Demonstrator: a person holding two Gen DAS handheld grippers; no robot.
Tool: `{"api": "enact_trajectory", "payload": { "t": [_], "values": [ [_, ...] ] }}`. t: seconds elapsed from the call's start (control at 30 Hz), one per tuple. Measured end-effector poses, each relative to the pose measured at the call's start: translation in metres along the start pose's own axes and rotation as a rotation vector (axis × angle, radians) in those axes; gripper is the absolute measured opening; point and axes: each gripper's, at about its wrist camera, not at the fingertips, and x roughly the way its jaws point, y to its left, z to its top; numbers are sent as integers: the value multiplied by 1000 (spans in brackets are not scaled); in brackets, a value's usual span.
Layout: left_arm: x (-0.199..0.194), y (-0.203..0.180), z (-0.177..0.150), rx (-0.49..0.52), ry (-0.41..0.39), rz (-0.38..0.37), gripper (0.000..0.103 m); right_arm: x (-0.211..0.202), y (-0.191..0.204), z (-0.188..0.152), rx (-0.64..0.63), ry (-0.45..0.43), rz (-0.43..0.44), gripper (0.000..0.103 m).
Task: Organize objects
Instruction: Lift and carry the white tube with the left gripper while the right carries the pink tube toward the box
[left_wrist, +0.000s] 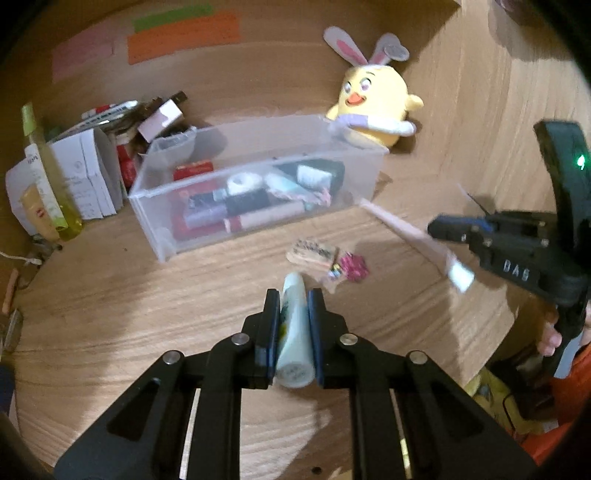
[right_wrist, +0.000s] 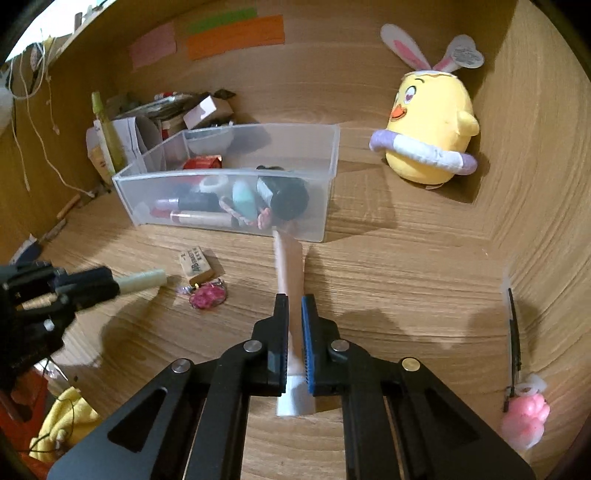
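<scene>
The left gripper (left_wrist: 293, 295) is clamped on a pale white-green plastic tube (left_wrist: 293, 332), and the right gripper (right_wrist: 294, 301) pinches a flat pink tube with a white cap (right_wrist: 290, 269). Both are above the wooden table (right_wrist: 388, 295), with the clear plastic bin (right_wrist: 236, 181) of cosmetics at 12 o'clock.

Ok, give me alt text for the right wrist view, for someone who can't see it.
The right gripper clamps a pale pink squeeze tube with a white cap, pointing it at a clear plastic bin of cosmetics on a wooden desk. At left, the left gripper holds a pale green tube; a yellow chick plush sits behind.
</scene>
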Motion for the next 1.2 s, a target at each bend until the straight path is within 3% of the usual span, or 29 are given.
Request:
{"api": "enact_trajectory", "payload": {
  "t": [0.23, 0.27, 0.33, 0.4, 0.67, 0.83, 0.97, 1.0, 1.03, 1.13, 1.2],
  "values": [
    [10, 16, -1, -28, 30, 9, 15, 22, -1, -1, 1, 68, 5, 10],
    [13, 19, -2, -35, 41, 9, 15, 22, -2, -1, 6, 71, 11, 14],
    [16, 23, -5, -47, 59, 3, 15, 20, -4, -2, 17, 70, 34, 37],
    [19, 27, -7, -55, 75, 0, 15, 16, -3, -5, 8, 60, 33, 44],
    [29, 31, 2, -48, 93, 8, 15, 11, 3, -19, -26, 90, 38, 44],
    [45, 34, 10, -46, 130, 5, 25, 13, 8, -24, -35, 90, 38, 44],
    [47, 34, 13, -52, 157, -17, 25, 14, 13, -24, -52, 78, 29, 43],
    [49, 34, 14, -53, 167, -19, 25, 14, 15, -24, -58, 72, 23, 33],
    [49, 33, 14, -50, 163, -18, 25, 14, 16, -25, -65, 68, 13, 30],
    [54, 28, 15, -22, 170, -20, 16, 11, 18, -28, -55, 53, 23, 30],
    [57, 26, 15, -6, 163, -4, 15, 8, 18, -30, -51, 46, 19, 30]
  ]
}}
